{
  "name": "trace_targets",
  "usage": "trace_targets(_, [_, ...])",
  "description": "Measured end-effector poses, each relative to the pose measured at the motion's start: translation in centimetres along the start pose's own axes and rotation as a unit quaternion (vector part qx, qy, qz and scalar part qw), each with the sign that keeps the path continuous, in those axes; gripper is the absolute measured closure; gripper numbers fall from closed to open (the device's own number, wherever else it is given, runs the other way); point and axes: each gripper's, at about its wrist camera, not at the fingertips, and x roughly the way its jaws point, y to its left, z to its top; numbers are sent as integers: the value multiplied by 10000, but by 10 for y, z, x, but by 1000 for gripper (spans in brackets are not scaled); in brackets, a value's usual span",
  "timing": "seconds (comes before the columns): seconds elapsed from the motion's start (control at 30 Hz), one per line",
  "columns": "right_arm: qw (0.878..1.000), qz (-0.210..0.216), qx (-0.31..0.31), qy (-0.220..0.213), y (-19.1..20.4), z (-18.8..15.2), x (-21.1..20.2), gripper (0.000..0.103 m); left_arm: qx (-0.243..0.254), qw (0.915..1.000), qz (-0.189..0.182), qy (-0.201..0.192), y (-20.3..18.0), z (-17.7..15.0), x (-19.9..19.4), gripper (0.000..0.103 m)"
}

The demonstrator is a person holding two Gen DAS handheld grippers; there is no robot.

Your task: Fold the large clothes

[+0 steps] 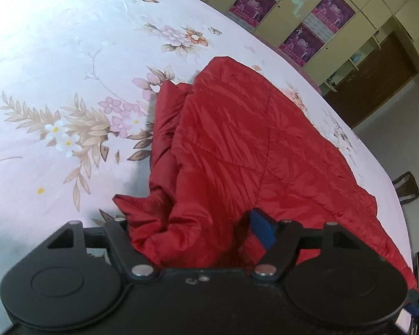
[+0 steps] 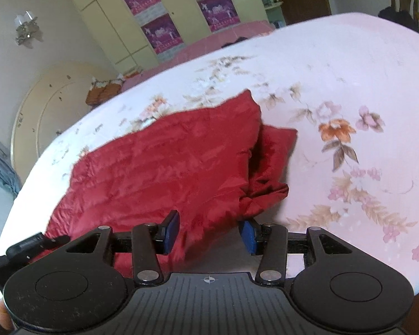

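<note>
A red quilted jacket point(image 1: 237, 145) lies partly folded on the floral bedsheet point(image 1: 56, 69). In the left wrist view a bunched fold of it fills the space between my left gripper's point(image 1: 192, 231) fingers; only the right blue pad point(image 1: 262, 229) shows, the left one is hidden by cloth. In the right wrist view the jacket point(image 2: 167, 167) lies ahead and to the left, a sleeve point(image 2: 271, 162) sticking out at its right. My right gripper point(image 2: 211, 233) is open, blue pads apart, with the jacket's near edge between them.
The bed's edge point(image 1: 371, 150) runs along the right of the left wrist view, floor and a chair point(image 1: 406, 187) beyond it. A wardrobe with purple posters point(image 2: 159, 30), a headboard point(image 2: 42, 106) and a wall lamp point(image 2: 26, 29) stand behind the bed.
</note>
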Motion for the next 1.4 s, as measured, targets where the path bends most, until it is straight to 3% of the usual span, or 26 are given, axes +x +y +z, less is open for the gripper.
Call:
trace_targets(0.27, [9933, -553, -193, -994, 15, 29, -23, 56, -60, 9999, -88, 73, 1, 1, 0, 30])
trace_targets(0.53, [9945, 181, -937, -428, 77, 31, 58, 57, -302, 9993, -206, 118, 8, 4, 1, 30])
trace_targets(0.67, [9905, 328, -1324, -188, 103, 24, 103, 57, -358, 9990, -267, 81, 10, 3, 0, 32])
trace_targets(0.8, [9847, 228, -1729, -51, 118, 15, 140, 60, -323, 9991, -272, 2, 10, 0, -1, 37])
trace_targets(0.83, [9827, 199, -1841, -7, 121, 13, 148, 78, -312, 9991, -283, -4, 11, 0, -1, 39])
trace_targets(0.87, [9815, 155, -1909, 61, 124, 11, 156, 87, -293, 9991, -295, -17, 11, 0, -1, 44])
trace_targets(1.03, [9780, -67, -2066, 290, 129, 5, 194, 87, -224, 9990, -385, -15, 9, -2, -1, 58])
trace_targets(1.17, [9685, -292, -2448, 357, 134, -14, 214, 87, -149, 9990, -422, -62, 6, -3, 0, 66])
trace_targets(1.4, [9755, -223, -2172, 275, 135, -12, 191, 87, -126, 9989, -448, -38, 8, -3, 1, 67])
